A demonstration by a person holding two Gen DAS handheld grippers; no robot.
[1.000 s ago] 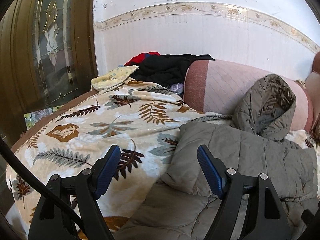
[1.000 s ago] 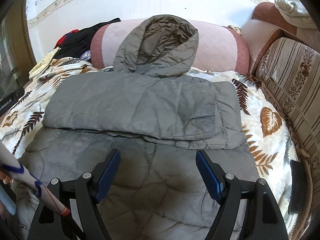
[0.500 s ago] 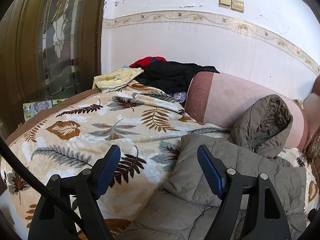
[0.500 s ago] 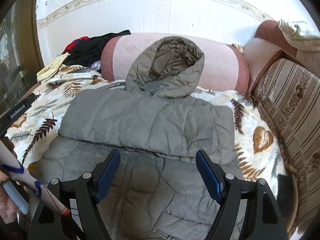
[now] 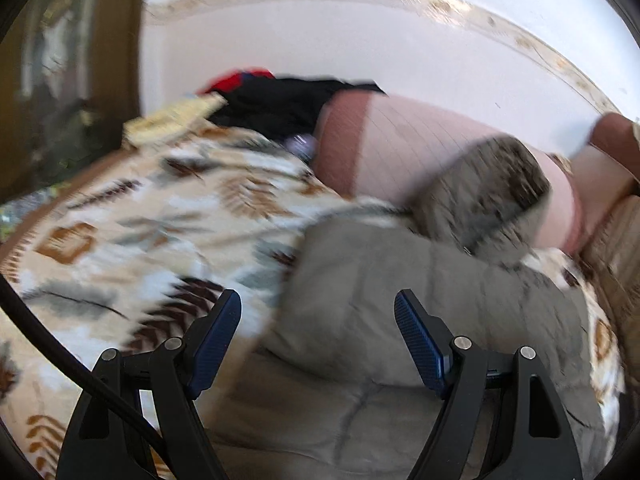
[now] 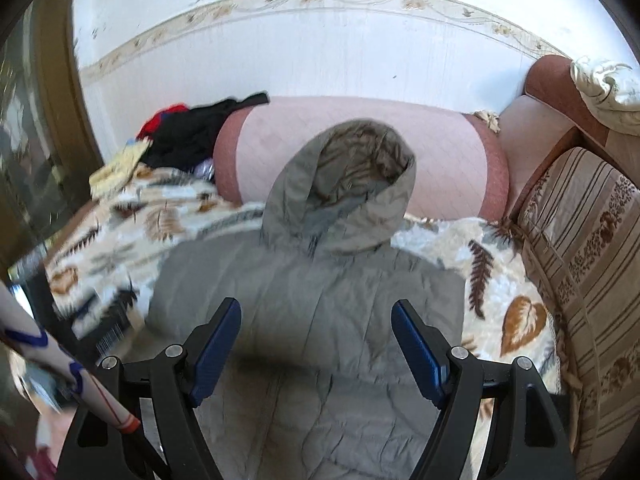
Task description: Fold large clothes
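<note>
Right wrist view: a grey-green quilted hooded jacket [image 6: 312,300] lies on a cream blanket printed with brown leaves [image 6: 492,280], covering a sofa seat; its hood [image 6: 340,184] rests against a pink bolster cushion [image 6: 360,140].
Jacket shape: both sleeves appear folded across the chest into a band, the lower body reaching toward the camera.
Right gripper [image 6: 316,340]: jaws spread wide, nothing between the 2 blue pads, held above the jacket's middle.
Left wrist view: blurred; the left gripper [image 5: 318,340] also stands spread and empty, over the jacket's edge [image 5: 400,300] and the blanket [image 5: 120,240].
Step in hand: sleeves look done; judged to be between folds.
Next move: probably each gripper must pinch a hem corner and carry the lower body up over the sleeve band, keeping layers aligned.
Surroundings: dark clothes pile [image 6: 188,132] by the bolster; striped sofa back [image 6: 580,260].
Writing: a barcode-like label [image 6: 114,334] at the left, unreadable; no brand legible.
</note>
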